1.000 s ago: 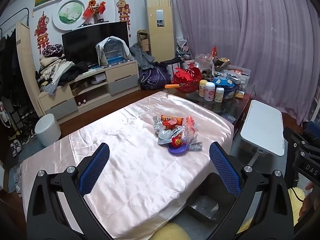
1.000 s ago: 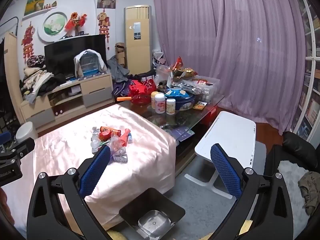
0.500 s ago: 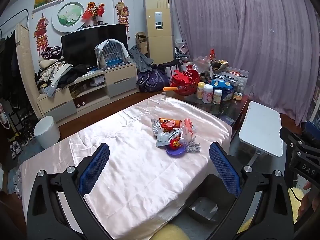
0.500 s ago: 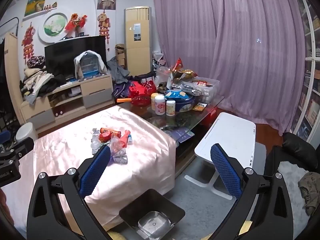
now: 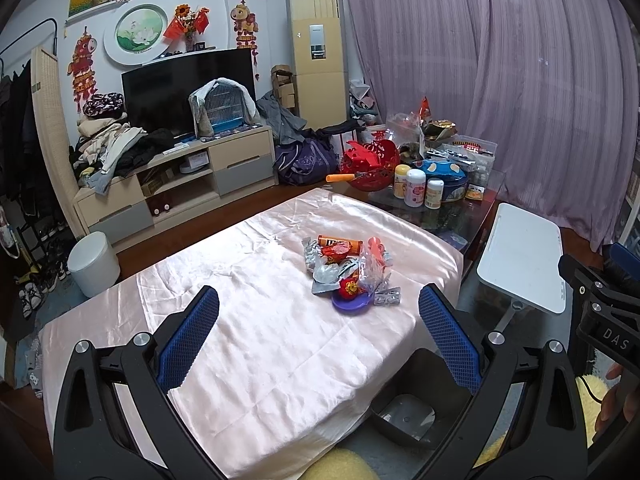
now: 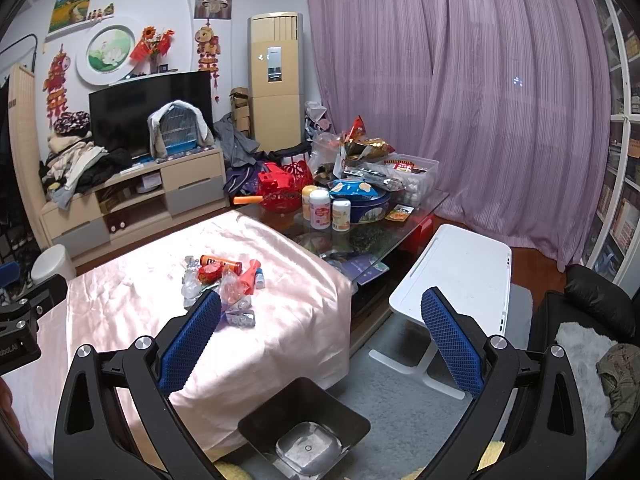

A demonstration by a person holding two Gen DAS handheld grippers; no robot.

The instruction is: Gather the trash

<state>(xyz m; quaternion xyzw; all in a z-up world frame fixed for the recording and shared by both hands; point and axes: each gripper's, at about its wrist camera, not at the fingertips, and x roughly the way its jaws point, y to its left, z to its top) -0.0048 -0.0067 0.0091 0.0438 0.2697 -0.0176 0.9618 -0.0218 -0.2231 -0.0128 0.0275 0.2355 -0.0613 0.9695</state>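
You are at the approach step: nothing is picked up yet. Both tongs, left (image 5: 319,312) and right (image 6: 320,314), stand wide apart and hold nothing, well back from the trash (image 5: 348,270). The trash lies heaped near the far right part of the pink-covered surface (image 5: 248,320): wrappers, an orange tube (image 5: 340,242), a purple lid (image 5: 351,303), a blister pack (image 5: 387,299). A black bin (image 6: 304,428) sits on the floor just below the surface's near edge. Next, I judge, you bring one pair forward and down over a piece at the heap's rim, likely the blister pack, and close on it alone.
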